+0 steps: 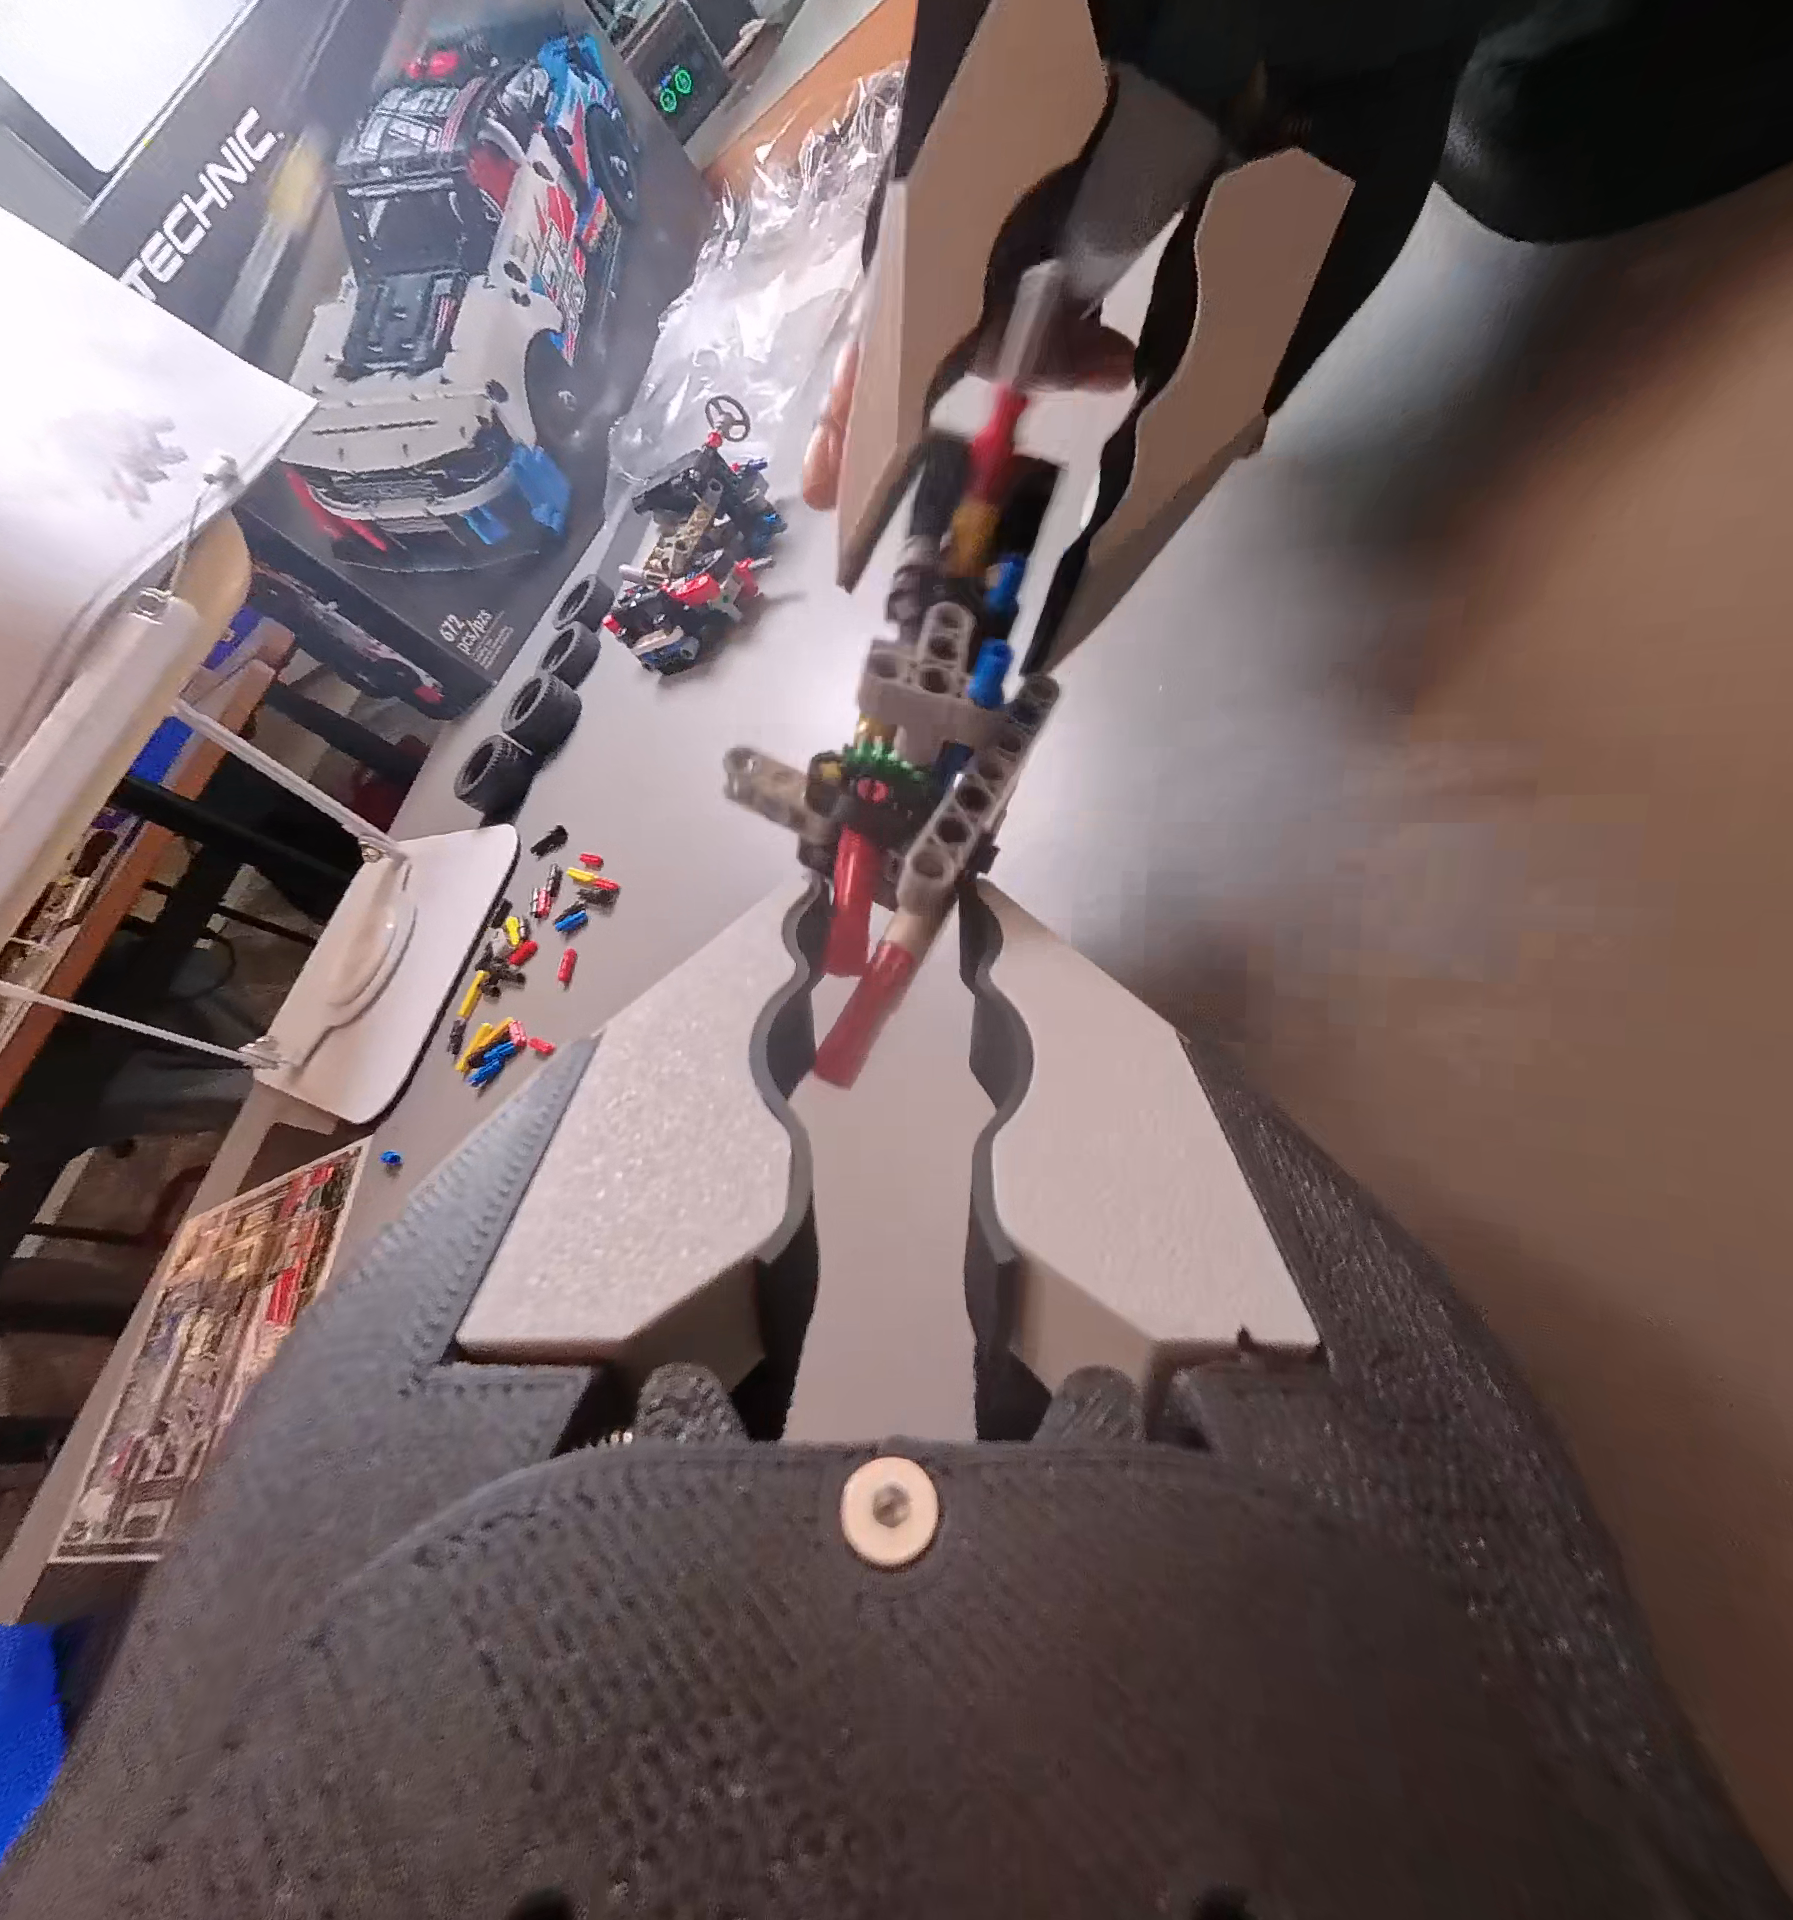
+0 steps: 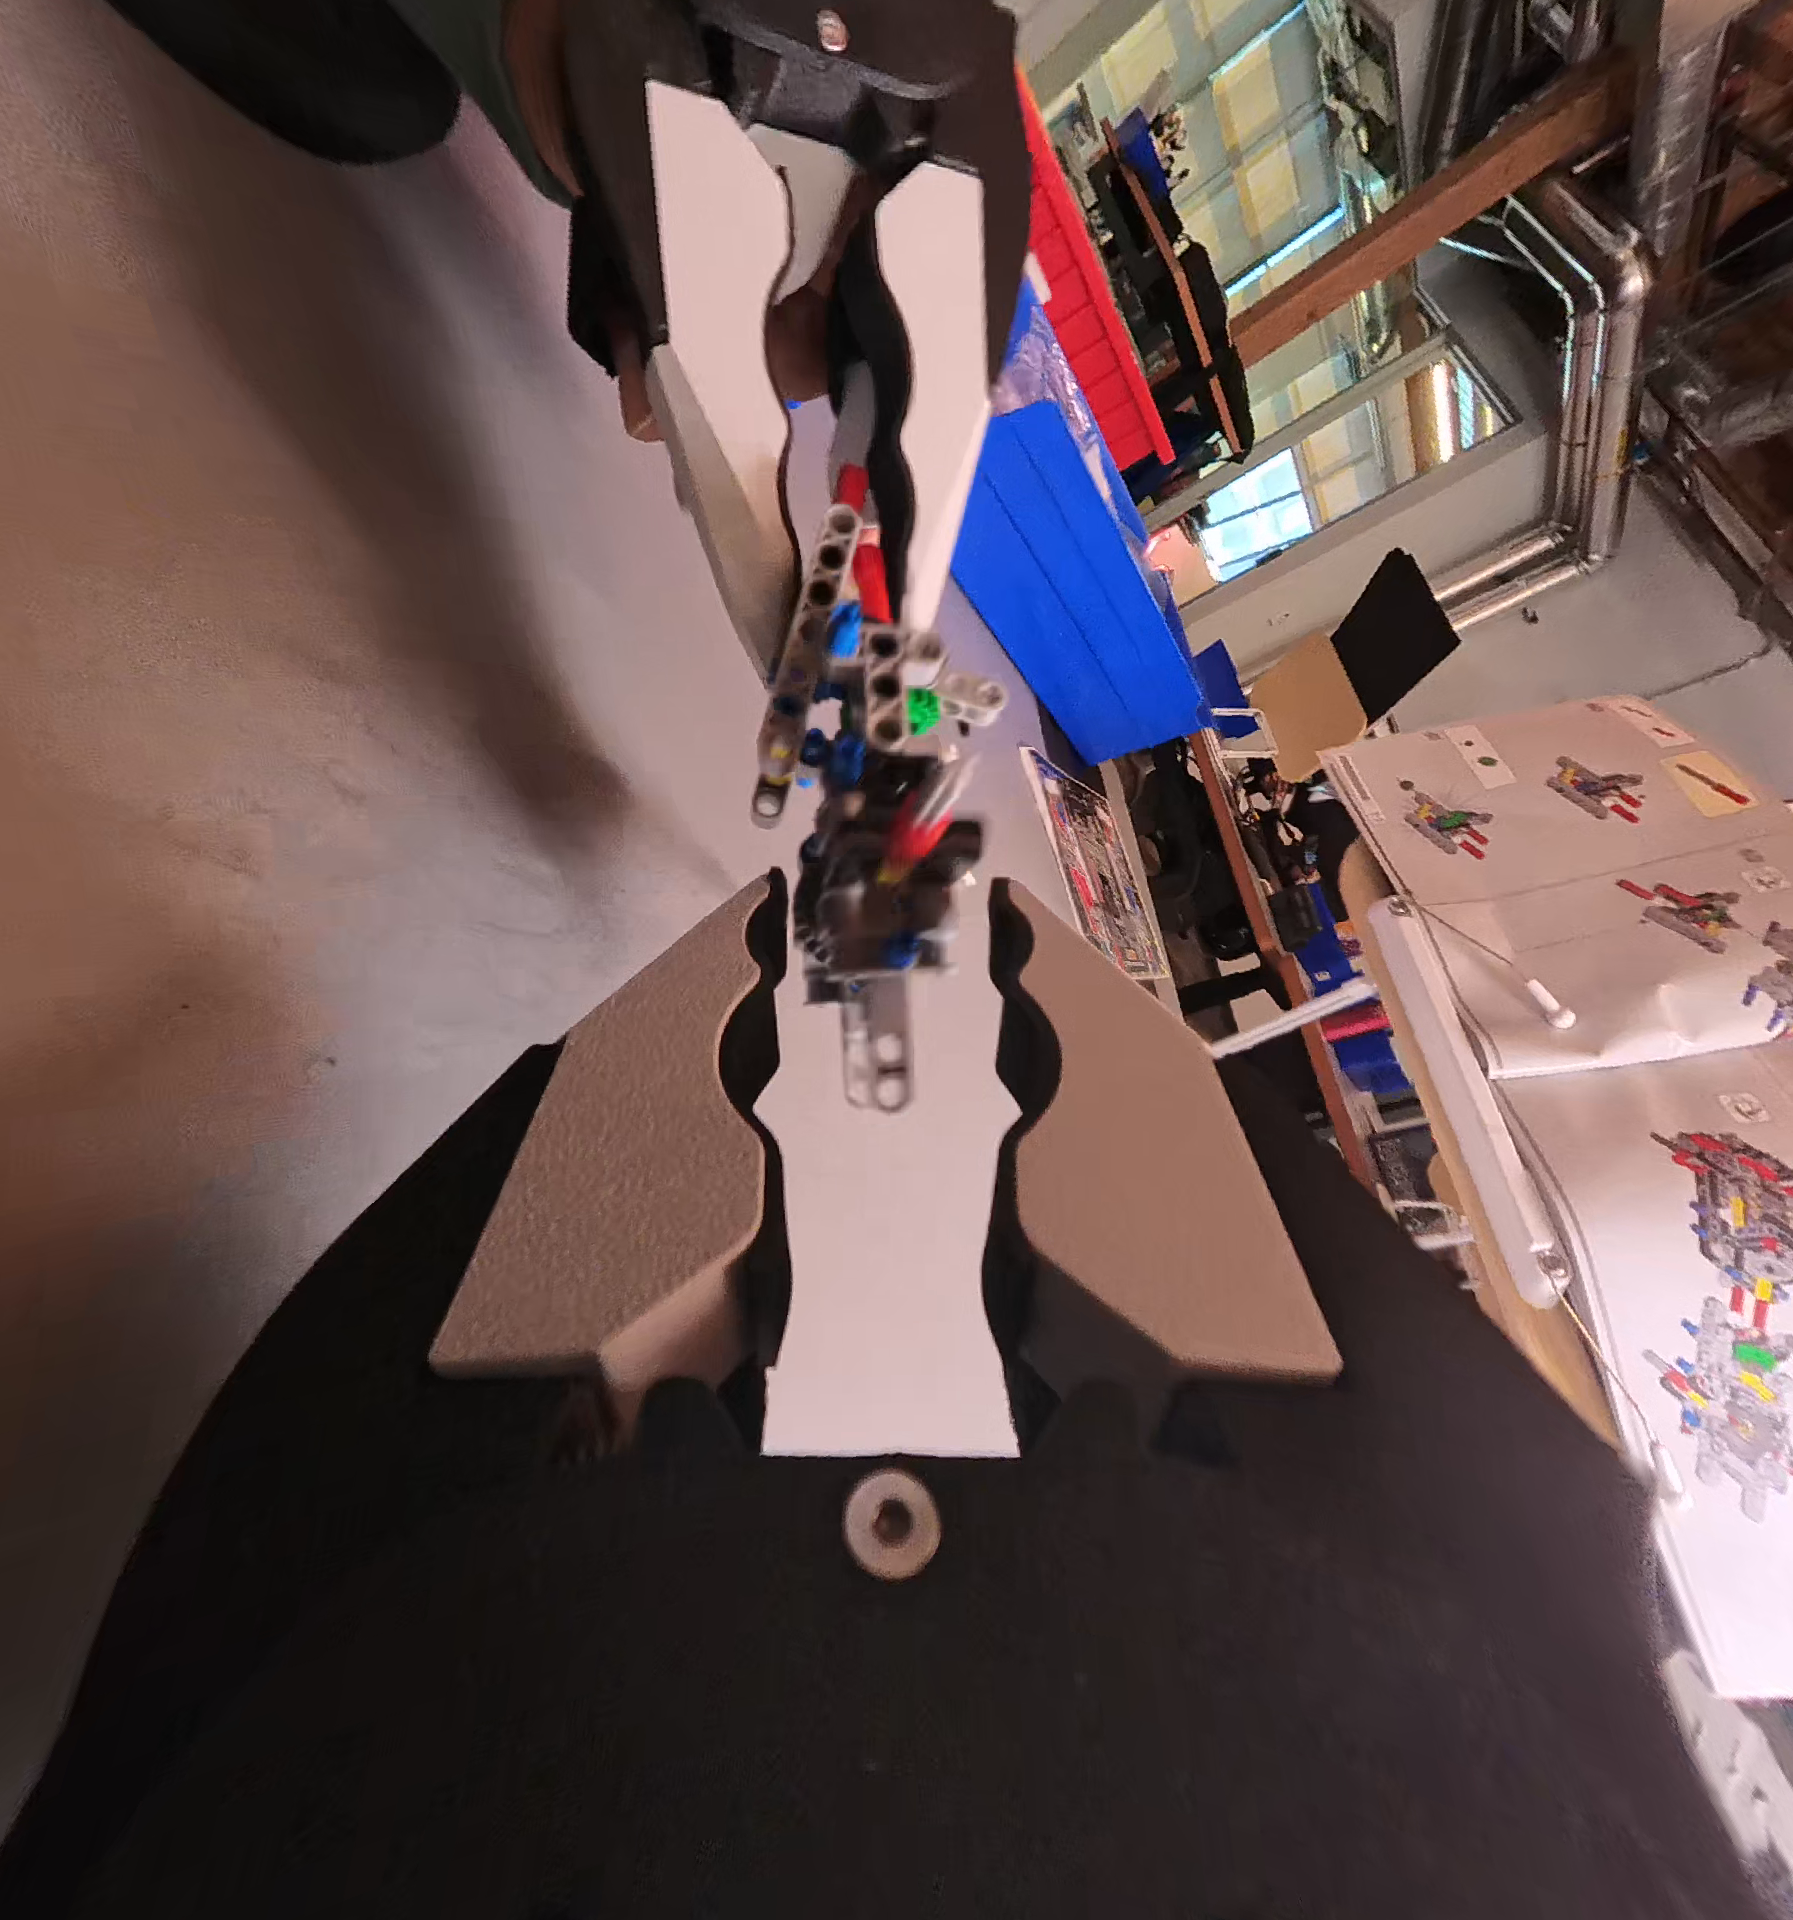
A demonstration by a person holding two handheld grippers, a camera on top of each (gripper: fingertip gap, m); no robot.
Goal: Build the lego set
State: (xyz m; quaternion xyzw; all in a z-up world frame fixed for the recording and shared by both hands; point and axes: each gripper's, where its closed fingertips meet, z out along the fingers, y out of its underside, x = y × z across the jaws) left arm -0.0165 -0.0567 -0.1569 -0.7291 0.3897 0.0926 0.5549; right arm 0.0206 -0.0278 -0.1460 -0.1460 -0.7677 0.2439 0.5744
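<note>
A small assembly of grey beams, black parts, a green gear and red axles (image 1: pixel 933 748) hangs in the air between both grippers. My left gripper (image 1: pixel 890 896) is shut on its near end, with both pads against the grey beam and black parts and the red axles (image 1: pixel 861 997) poking back between the fingers. My right gripper (image 2: pixel 887 894) stands around the other end (image 2: pixel 876 914), which is blurred. A thin gap shows on each side, so it is open. The right gripper also shows in the left wrist view (image 1: pixel 954 613), and the left gripper in the right wrist view (image 2: pixel 845 644).
On the grey table (image 1: pixel 663 790) are a set box with a car picture (image 1: pixel 424 343), several black tyres (image 1: pixel 539 707), loose coloured pins (image 1: pixel 528 966), a part-built chassis (image 1: pixel 694 561), clear plastic bags (image 1: pixel 788 239) and a sticker sheet (image 1: pixel 217 1351). An open instruction booklet (image 2: pixel 1598 935) and blue bins (image 2: pixel 1068 582) stand alongside. Some 6 cm of space lies between my two pairs of fingers.
</note>
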